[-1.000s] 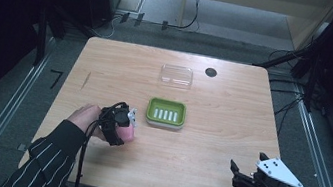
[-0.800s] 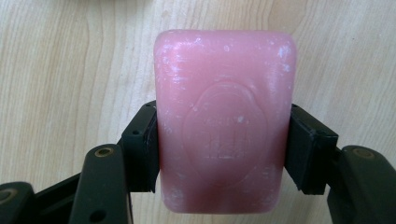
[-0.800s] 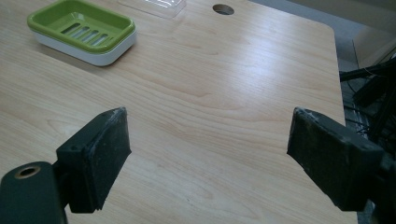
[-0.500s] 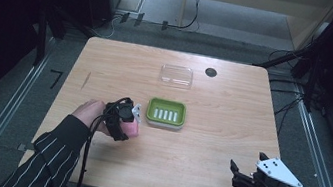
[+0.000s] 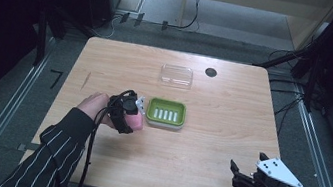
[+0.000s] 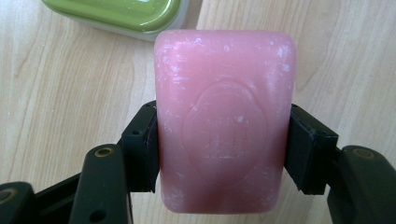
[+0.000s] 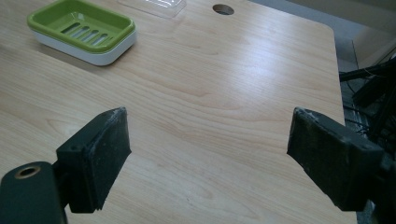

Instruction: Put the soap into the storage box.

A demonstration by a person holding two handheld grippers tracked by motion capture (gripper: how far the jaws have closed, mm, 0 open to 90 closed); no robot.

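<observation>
One pink rectangular bar of soap (image 6: 225, 121), with an oval stamp pressed into its broad face, sits clamped between the two black jaws of the left gripper (image 6: 224, 149), the pads pressing on its long sides. In the left gripper view the bar hangs over the bare wood with the rim of the green plastic soap dish (image 6: 116, 13) just beyond its far end. In the high view the soap (image 5: 136, 121) shows as a pink patch at the tip of the left gripper (image 5: 132, 114), just beside the left end of the green soap dish (image 5: 166, 113), which has a white base and a slotted floor. Whether the bar touches the dish cannot be told.

A striped sleeve (image 5: 56, 152) leads up to the hand (image 5: 94, 106) holding that gripper.

Beyond the dish lies a clear plastic lid (image 5: 176, 75), near a small round dark hole (image 5: 211, 72) in the light wooden table (image 5: 220, 127).

The right gripper (image 5: 235, 173) rests at the near right corner of the table, well apart from the dish, a grey three-cornered plate (image 5: 278, 171) on top of it. In the right gripper view its jaws stand wide apart with nothing between them but bare wood, the dish (image 7: 81, 35) far off to the upper left.
</observation>
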